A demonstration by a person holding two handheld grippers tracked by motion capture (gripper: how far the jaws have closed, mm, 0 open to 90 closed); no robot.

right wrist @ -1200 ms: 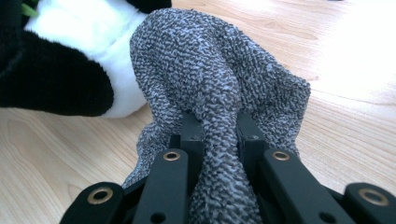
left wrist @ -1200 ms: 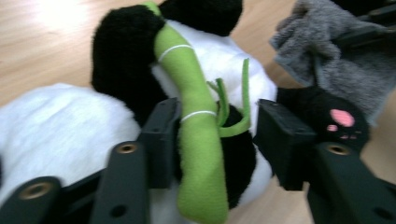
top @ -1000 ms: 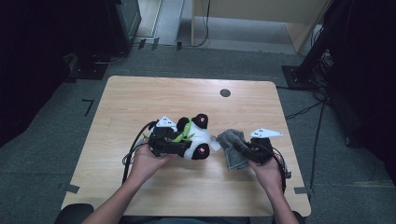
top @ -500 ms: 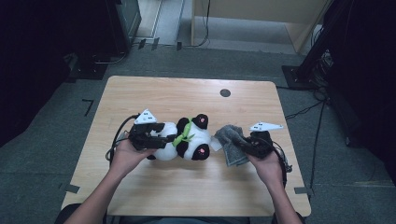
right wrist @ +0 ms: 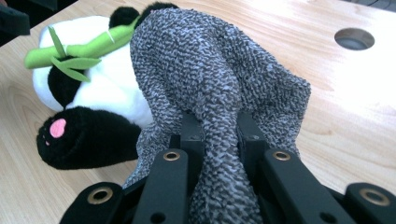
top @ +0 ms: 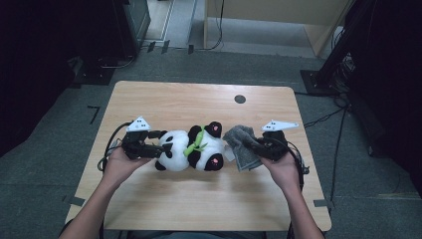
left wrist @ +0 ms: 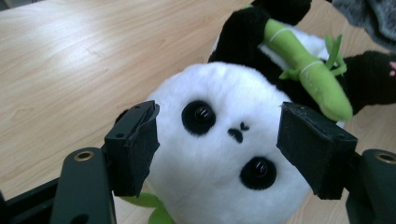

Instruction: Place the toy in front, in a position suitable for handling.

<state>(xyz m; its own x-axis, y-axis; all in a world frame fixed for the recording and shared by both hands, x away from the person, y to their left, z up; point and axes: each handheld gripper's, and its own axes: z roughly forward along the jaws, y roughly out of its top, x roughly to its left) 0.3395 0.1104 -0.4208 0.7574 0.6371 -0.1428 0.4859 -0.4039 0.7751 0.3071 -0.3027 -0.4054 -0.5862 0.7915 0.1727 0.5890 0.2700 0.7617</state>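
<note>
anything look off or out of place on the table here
Nothing damaged or spilled. The panda plush lies on its back rather than sitting up, and the grey cloth is bunched up in the right tongs beside its feet.

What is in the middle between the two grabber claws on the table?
In the high view, a plush panda lies between the left gripper and the right gripper, which pinches a grey cloth beside the panda's feet.
</note>
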